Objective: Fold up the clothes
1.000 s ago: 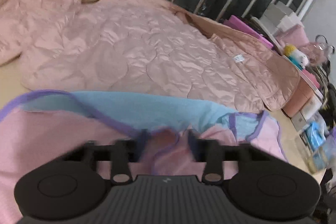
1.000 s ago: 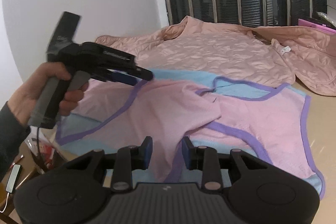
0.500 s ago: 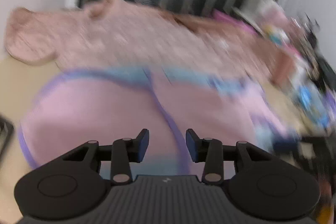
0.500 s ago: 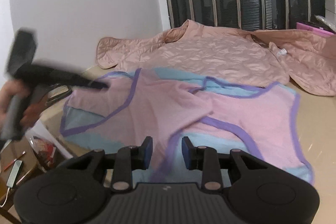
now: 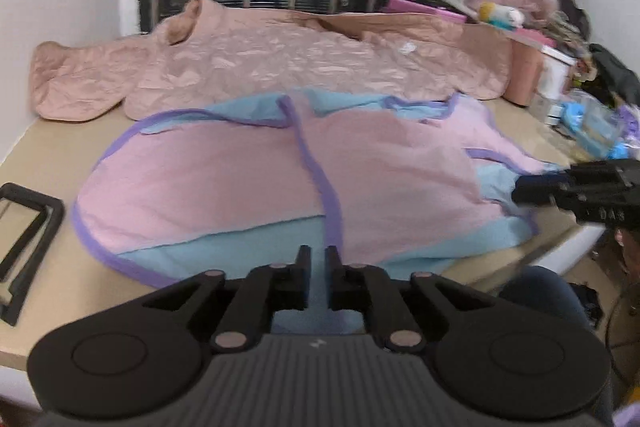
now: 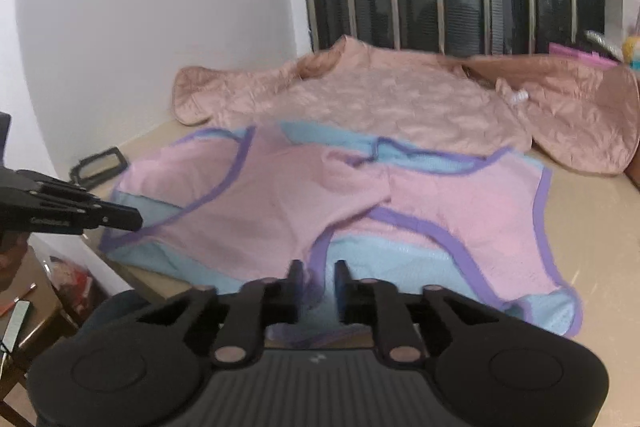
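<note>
1. Pink cloth with purple trim and blue lining, the garment [image 5: 280, 179], is seen in the left wrist view spread on the tan table [image 5: 48, 155], near a quilted peach jacket [image 5: 280, 67] lying farther off. The left gripper [image 5: 318, 275] is held narrowly parted over the near blue hem, nothing gripped.
2. In the right wrist view, the right gripper [image 6: 318, 281] is held narrowly apart at the near purple seam; whether cloth is pinched cannot be told. A clean fold is judged to need both near corners gripped evenly.
</note>
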`<state>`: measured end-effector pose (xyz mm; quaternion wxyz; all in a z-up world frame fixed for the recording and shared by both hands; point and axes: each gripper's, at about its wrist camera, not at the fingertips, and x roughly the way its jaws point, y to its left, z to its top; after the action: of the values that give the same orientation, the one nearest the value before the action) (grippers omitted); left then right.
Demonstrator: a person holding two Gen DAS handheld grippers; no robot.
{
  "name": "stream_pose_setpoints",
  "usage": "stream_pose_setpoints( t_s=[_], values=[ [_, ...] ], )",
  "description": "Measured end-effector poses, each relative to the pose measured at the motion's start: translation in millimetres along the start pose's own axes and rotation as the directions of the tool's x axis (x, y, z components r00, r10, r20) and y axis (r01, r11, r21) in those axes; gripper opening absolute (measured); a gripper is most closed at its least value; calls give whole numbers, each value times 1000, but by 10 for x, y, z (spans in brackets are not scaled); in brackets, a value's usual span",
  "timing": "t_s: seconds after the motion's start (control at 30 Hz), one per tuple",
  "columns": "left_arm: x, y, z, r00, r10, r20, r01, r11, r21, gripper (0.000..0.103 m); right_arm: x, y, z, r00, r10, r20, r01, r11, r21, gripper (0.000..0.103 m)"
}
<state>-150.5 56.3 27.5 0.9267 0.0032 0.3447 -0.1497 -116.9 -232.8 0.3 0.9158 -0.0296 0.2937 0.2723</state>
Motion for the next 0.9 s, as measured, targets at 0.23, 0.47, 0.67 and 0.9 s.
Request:
stream_pose_setpoints(
  t_s=[0.23,0.47,0.67,0.9],
  values=[
    [-72,-2,-83,999,-33,2,33,997,63,39,-363,-575,-36,972,-233,-31,235,971,36,21],
    [-104,58,-190,999,-30,-31,34,991,126,39,-404,-704,-206,952,-286,-111,295,952,83,7],
    [-84,44,-134,998,-55,-26,58,987,151,39,-376,-465,-72,972,-234,14,234,972,-3,53],
    [17,35,-97,998,-40,-43,46,990,135,39,290,-549,228,993,-116,-19,115,993,-13,35]
  ],
)
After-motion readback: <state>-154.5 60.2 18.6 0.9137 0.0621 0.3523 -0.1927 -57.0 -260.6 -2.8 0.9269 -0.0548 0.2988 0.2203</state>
